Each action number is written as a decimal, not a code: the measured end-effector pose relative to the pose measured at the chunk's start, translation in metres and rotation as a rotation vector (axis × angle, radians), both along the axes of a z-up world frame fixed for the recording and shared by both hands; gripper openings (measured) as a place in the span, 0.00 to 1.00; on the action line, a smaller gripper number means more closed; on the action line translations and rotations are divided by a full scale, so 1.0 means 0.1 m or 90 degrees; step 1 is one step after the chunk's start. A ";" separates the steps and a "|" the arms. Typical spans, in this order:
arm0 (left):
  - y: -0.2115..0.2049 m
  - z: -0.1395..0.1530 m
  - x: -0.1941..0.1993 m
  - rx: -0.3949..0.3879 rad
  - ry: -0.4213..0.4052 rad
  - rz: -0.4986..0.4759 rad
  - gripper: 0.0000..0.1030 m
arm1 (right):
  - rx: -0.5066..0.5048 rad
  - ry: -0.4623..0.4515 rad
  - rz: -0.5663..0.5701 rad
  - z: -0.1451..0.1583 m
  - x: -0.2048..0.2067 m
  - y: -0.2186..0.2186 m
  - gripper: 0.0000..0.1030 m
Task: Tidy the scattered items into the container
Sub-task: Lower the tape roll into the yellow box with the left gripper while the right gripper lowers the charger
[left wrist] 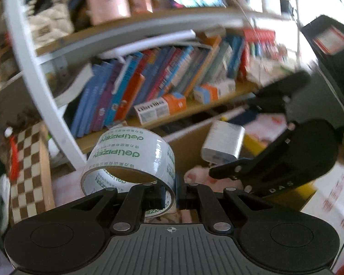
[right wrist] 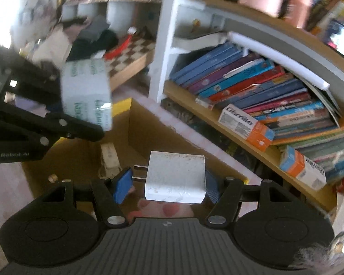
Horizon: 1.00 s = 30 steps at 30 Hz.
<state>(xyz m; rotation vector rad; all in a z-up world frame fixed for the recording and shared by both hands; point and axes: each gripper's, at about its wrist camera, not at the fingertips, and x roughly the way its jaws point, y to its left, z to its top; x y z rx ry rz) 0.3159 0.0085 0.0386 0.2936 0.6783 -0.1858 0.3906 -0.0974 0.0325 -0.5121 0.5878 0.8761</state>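
My left fingers [left wrist: 164, 198] are pinched narrow on the wall of a roll of clear packing tape [left wrist: 128, 160], one blue pad inside the ring and the other outside it, so the roll stands out ahead of my fingertips with its open core facing down and toward me. The left gripper [left wrist: 170, 197] is held up off the floor, tilted so it looks at the bookshelf [left wrist: 135, 45] rather than down.

My right fingers [right wrist: 123, 184] are set wider, closed across a white plug-in charger [right wrist: 175, 180]. The right pad presses its flat side; the left pad sits at the two metal prongs [right wrist: 138, 171], which point left across the gap. Whether that left pad bears on the prongs or just stands beside them I cannot tell. The right gripper [right wrist: 166, 184] is level and held low.

Below and just ahead of my right fingertips is the open cardboard box [right wrist: 149, 128], its brown floor showing with a small pale item [right wrist: 109, 158] lying in it. From the right camera, my left gripper reaches in from the left, its tape roll hanging above the box's near-left corner. From the left camera, the right gripper comes in from the right with the charger beyond my fingertips, well apart from the tape.
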 end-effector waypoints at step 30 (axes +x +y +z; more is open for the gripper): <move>-0.10 -0.65 0.74 0.110 0.154 -0.090 0.10 | -0.164 -0.008 0.127 -0.49 0.42 0.45 0.62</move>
